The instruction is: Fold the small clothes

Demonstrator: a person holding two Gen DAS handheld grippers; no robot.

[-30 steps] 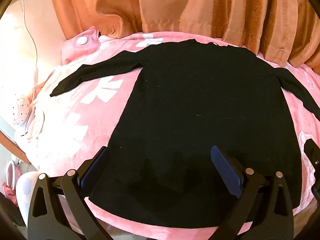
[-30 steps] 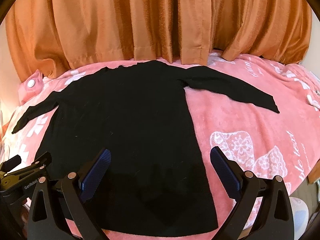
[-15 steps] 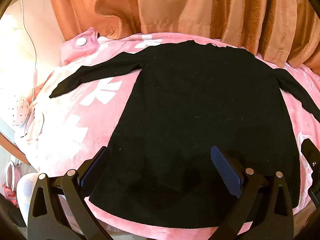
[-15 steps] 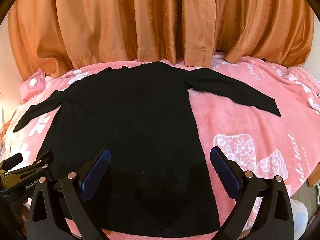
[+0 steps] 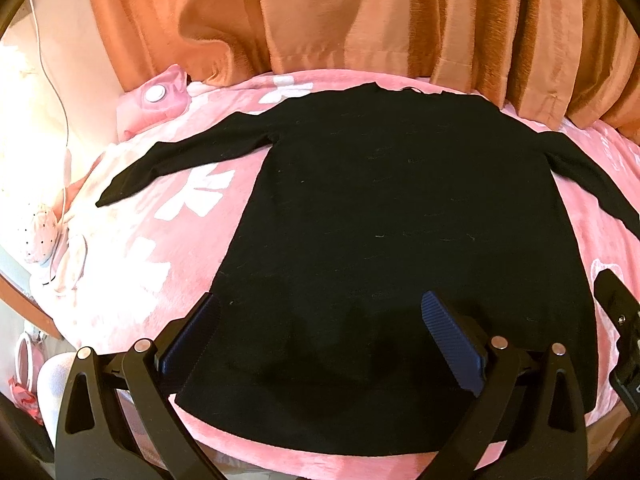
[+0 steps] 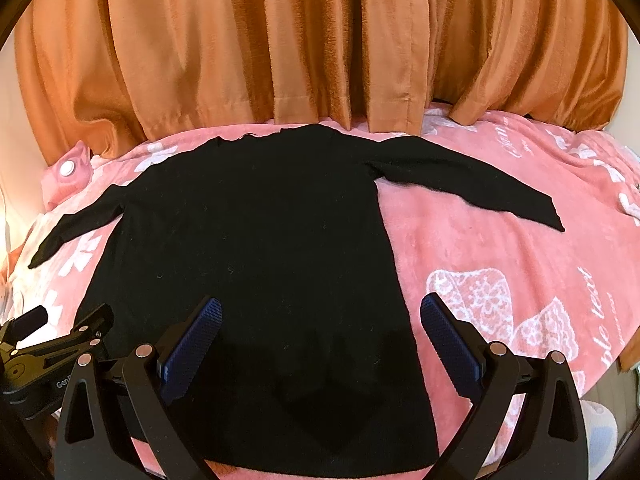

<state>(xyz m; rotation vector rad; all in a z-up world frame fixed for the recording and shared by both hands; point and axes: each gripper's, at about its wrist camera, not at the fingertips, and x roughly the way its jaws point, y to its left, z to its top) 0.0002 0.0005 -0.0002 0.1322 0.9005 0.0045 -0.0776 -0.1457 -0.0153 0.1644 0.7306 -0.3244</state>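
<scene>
Left wrist view: I see my left gripper (image 5: 320,340) with its jaws spread wide and nothing between them, poised above the lower hem of a black long-sleeved sweater (image 5: 400,240). That sweater lies flat and unfolded ahead of the gripper on a pink blanket (image 5: 132,280) with white patterns, one sleeve reaching out to the left. Orange curtains (image 5: 360,20) hang beyond its collar. From the right wrist view, my right gripper (image 6: 320,340) is likewise wide apart and empty, above the sweater's (image 6: 260,240) lower right side. Ahead and to the right, the other sleeve stretches across the blanket (image 6: 500,260). My left gripper (image 6: 60,332) shows at far left.
</scene>
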